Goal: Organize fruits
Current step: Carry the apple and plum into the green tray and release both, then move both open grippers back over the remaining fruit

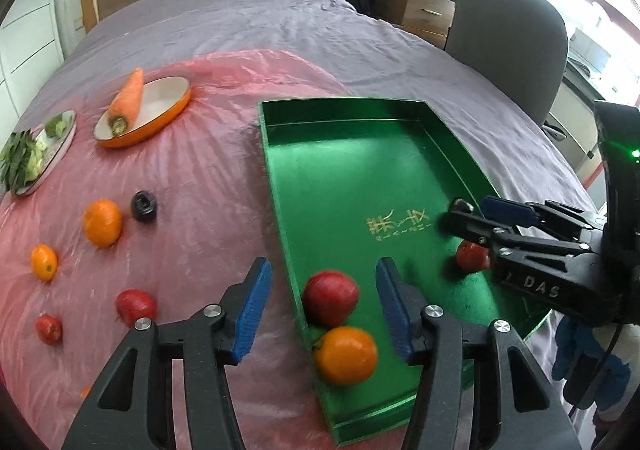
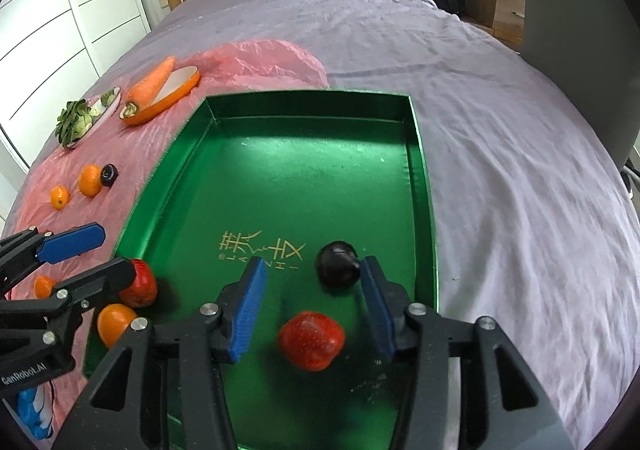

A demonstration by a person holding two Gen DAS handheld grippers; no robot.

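bright daylight, fisheye-bent edges, dark corners, fruit blurred.

Far half of tray: the shiny green rectangular tray (image 2: 420, 153) has a bare floor there, open from above.
Near left corner: a red apple (image 1: 330, 298) and a round orange (image 1: 346, 356) sit touching, just beside the left wall.
Near right: a red strawberry-like fruit (image 2: 312, 340) and a dark plum (image 2: 337, 264) lie between the right gripper's blue-padded fingers (image 2: 248, 310).
Pink plastic sheet (image 1: 192, 185): scattered small fruits at left; a bare lane runs alongside the tray.
Grey bedspread (image 2: 520, 177): bare to the tray's right.
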